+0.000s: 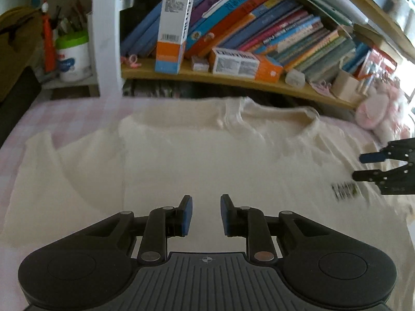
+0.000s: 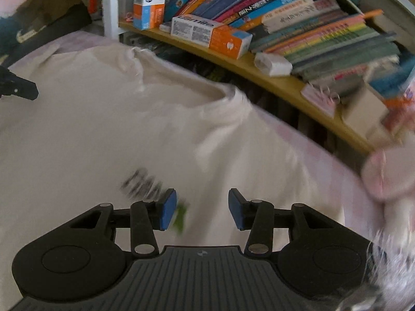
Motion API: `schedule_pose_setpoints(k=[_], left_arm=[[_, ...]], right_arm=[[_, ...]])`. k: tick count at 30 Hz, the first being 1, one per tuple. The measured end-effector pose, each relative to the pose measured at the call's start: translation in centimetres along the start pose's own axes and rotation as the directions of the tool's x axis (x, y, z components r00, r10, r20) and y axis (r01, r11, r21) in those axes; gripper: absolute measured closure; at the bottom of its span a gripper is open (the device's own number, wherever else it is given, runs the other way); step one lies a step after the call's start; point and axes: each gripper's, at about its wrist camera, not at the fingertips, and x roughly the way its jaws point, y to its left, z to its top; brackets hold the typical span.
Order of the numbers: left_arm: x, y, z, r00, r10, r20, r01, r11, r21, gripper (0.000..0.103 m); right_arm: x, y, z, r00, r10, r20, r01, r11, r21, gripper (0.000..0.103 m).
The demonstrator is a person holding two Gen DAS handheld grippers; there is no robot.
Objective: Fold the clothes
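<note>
The cream T-shirt (image 1: 207, 150) lies spread flat, front up, on the bed (image 1: 31, 119), whose pink checked cover shows along the far and left edges. Its collar (image 1: 269, 116) points toward the far edge, just below the bookshelf (image 1: 233, 80), so the shirt's long axis runs from the near edge of the bed to the far edge, away from both cameras.

The left gripper (image 1: 206, 213) hangs above the middle of the chest, its 2 fingers (image 1: 187, 215) set narrowly apart with nothing between them; only flat cloth shows in the gap. One short sleeve (image 1: 41, 150) spreads out well to its left, toward the bed's left edge.

The right gripper (image 2: 202, 208) hovers over the other half of the chest, beside the small dark print (image 2: 141, 181), its fingers somewhat wider and also empty. From the left wrist view its fingers show at the right border, near that same print. A pink plush toy (image 2: 384, 176) sits at the bed's right edge, close to this gripper.

Each gripper is therefore inboard of its own side of the shirt: the left is nearer the left sleeve, the right nearer the right side seam. A lengthwise fold probably calls for each to move outward to its own edge. Blur makes the hem impossible to place.
</note>
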Motion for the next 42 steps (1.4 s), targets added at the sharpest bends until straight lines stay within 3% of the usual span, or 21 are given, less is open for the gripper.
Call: schedule_pose_setpoints(k=[5,8,11,14,17,19,24,27,30,32,35,37,38,40,42], left_arm=[[3.6,0.1,2.5,0.999,-0.047,0.002,0.047,0.998,0.043,0.081],[6.0,0.2,3.7,0.997,-0.078,-0.011,0.078,0.996,0.041,0.087],[8.1,0.5,5.0,0.996,-0.093,0.002,0.093,0.995,0.023,0.088],[10.2,1.4,6.9,0.994,-0.107,0.016,0.108,0.992,-0.062,0.088],[12.0,2.3,8.4,0.994,-0.105,0.034,0.109,0.984,-0.139,0.088],[12.9,2.6,9.1,0.994,-0.100,0.048,0.107,0.980,-0.168,0.088],[14.1,2.5,10.5,0.997,-0.043,0.061,0.054,0.979,-0.199,0.088],[12.9,2.5,10.9,0.996,-0.044,0.075,0.055,0.987,-0.152,0.088],[10.4,2.8,10.4,0.993,-0.079,0.085,0.081,0.997,-0.011,0.088],[9.8,3.1,9.9,0.998,-0.052,0.042,0.049,0.996,0.080,0.088],[10.6,3.4,9.3,1.000,0.005,-0.008,-0.003,0.991,0.137,0.087],[11.0,3.4,9.1,1.000,0.016,-0.012,-0.014,0.986,0.164,0.082],[11.1,3.3,9.0,1.000,0.011,-0.010,-0.009,0.984,0.177,0.079],[11.5,3.1,9.0,1.000,0.002,-0.006,-0.001,0.980,0.200,0.077],[12.0,2.8,9.2,1.000,0.012,0.001,-0.012,0.978,0.210,0.077]], right_arm=[[3.4,-0.7,2.9,1.000,0.007,0.017,-0.007,1.000,-0.024,0.060],[5.2,-0.8,3.8,0.999,0.037,0.009,-0.037,0.999,-0.004,0.065],[6.6,-1.7,5.2,0.998,0.068,0.010,-0.068,0.995,0.073,0.066],[7.9,-3.0,6.8,0.996,0.081,0.025,-0.084,0.983,0.162,0.067],[9.6,-5.1,8.2,0.999,0.042,0.023,-0.047,0.954,0.295,0.068],[10.3,-6.3,8.6,0.997,0.053,0.051,-0.068,0.923,0.378,0.068],[11.4,-6.9,9.1,0.996,-0.069,0.047,0.043,0.907,0.420,0.069],[10.5,-7.0,8.9,0.997,-0.045,0.057,0.018,0.911,0.413,0.069],[8.4,-7.4,8.1,0.995,-0.005,0.096,-0.026,0.946,0.324,0.058],[7.5,-7.4,7.7,0.995,0.016,0.101,-0.041,0.965,0.259,0.056],[6.9,-7.8,7.6,0.992,0.058,0.108,-0.084,0.964,0.252,0.057],[5.7,-7.6,7.9,0.975,0.121,0.188,-0.167,0.953,0.254,0.057],[5.1,-7.6,8.0,0.965,0.142,0.221,-0.196,0.948,0.249,0.053],[4.4,-7.3,8.3,0.964,0.129,0.233,-0.181,0.959,0.218,0.052],[5.7,-6.6,8.5,0.988,0.072,0.134,-0.093,0.983,0.160,0.059]])
